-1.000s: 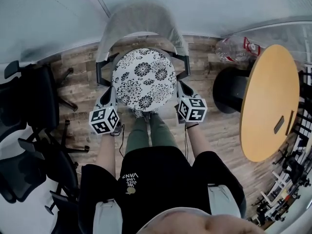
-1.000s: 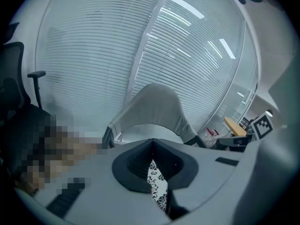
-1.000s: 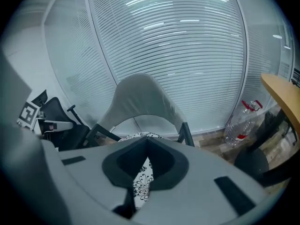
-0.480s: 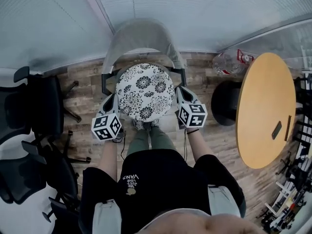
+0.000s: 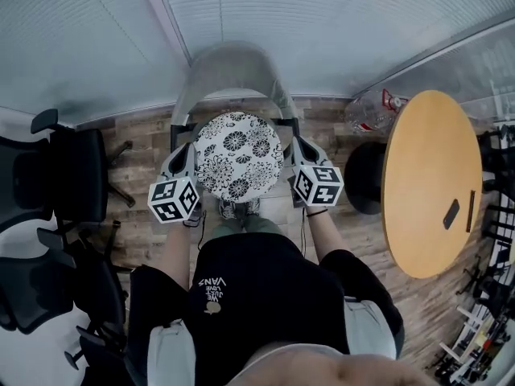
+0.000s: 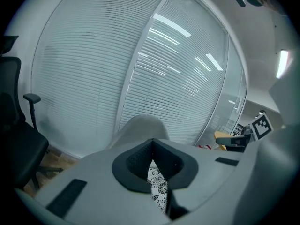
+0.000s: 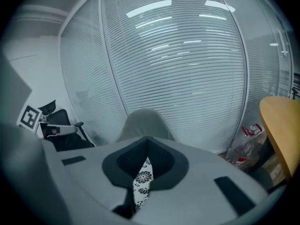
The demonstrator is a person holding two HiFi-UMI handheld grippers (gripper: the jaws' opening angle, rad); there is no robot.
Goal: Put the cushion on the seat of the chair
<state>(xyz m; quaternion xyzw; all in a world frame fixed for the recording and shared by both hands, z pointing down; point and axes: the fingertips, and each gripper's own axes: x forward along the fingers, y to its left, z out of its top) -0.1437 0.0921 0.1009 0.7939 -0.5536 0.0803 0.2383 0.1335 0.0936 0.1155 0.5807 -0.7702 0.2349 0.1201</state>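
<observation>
A glass wall hung with white horizontal blinds [image 5: 338,30] fills the far side of the room, and a floor of brown wood-look planks [image 5: 141,147] runs along its foot. To the right stands a round yellow wooden counter [image 5: 422,167] with a black rounded thing [image 5: 362,175] half tucked under its near edge; what that is cannot be told. Black office chairs [image 5: 56,175] crowd the left side, well apart from the work. Straight ahead, its back to the blinds, is a pale grey shell chair with black arm brackets [image 5: 233,67]. In front of its backrest hangs the round cushion with a black-and-white flower print [image 5: 239,155], held in the air with its printed face turned up and lying roughly level. Being a disc, it has no long axis. It covers the seat from above, so how far it hangs over the seat cannot be judged. The left gripper [image 6: 156,182] has its jaws pinched narrow on the cushion's left rim, and the right gripper [image 7: 143,177] has its jaws clamped the same way on the right rim; in each gripper view only a thin edge-on strip of flowered cloth shows between the black pads. Nothing stands between cushion and chair. A crumpled clear plastic bag with red print [image 5: 372,107] lies on the floor between chair and counter, and a small dark flat thing [image 5: 451,213] lies on the counter.
</observation>
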